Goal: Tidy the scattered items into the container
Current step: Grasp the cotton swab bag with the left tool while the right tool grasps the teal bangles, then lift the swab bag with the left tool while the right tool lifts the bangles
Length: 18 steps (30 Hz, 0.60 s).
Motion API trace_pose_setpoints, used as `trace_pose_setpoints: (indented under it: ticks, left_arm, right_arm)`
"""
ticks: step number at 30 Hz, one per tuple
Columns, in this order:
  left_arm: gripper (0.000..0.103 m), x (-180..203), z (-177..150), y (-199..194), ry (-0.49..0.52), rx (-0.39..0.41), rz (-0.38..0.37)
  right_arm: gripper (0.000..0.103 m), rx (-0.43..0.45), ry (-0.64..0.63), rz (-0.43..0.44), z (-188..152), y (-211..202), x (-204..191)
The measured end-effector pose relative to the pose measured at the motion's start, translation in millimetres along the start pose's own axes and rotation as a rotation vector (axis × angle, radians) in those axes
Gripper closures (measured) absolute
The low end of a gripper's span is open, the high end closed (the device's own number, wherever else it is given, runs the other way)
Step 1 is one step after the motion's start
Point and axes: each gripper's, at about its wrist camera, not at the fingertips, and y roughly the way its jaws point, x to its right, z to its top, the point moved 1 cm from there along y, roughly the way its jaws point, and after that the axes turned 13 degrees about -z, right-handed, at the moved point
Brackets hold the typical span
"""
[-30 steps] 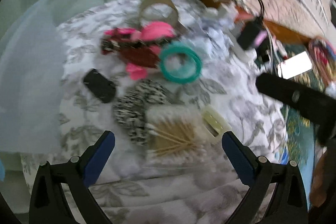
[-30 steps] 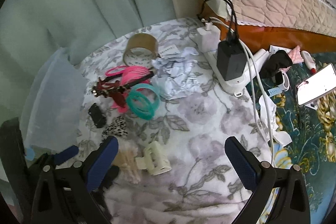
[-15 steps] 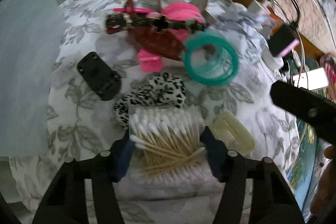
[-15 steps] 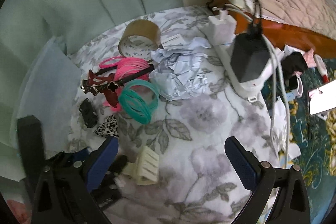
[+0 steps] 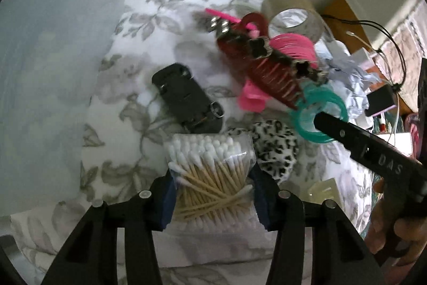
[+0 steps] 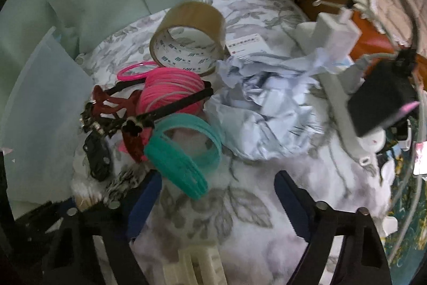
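- Left gripper [image 5: 212,194]: jaws closing, blue pads pressing both sides of cotton swab pack [image 5: 210,175], which lies on floral cloth [image 5: 149,50]; black clip [image 5: 186,98] at 11 o'clock.
- Right gripper [image 6: 217,205]: jaws apart, closing; cream claw clip [image 6: 192,269] at 6 o'clock below them, untouched; teal bangles [image 6: 184,154] at 11.

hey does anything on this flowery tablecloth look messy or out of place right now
Yes. A crumpled paper wad lies among the hair things, looking more like rubbish than something to store. The tape roll stands on edge, and the dark red claw clip is tangled with the pink bands.
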Motion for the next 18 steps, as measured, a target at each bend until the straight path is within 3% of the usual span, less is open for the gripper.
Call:
trace_pose_setpoints:
  ticks: [5, 11, 13, 18]
  left_arm:
    - [0.05, -3, 1, 7, -0.018, -0.023, -0.006]
    - [0.049, 0, 1, 14, -0.018, -0.045, 0.007]
    - [0.049, 2, 2, 13, -0.011, -0.046, 0.015]
    - [0.055, 7, 0, 2, -0.013, -0.012, 0.029]
  right_arm:
    - [0.026, -0.01, 0.032, 0.004, 6, 12, -2]
    - [0.06, 0.022, 0.067, -0.009, 3, 4, 3]
    - [0.078, 0.041, 0.082, 0.002, 3, -1, 6]
    - [0.09, 0.166, 0.095, 0.022, 8, -41, 11]
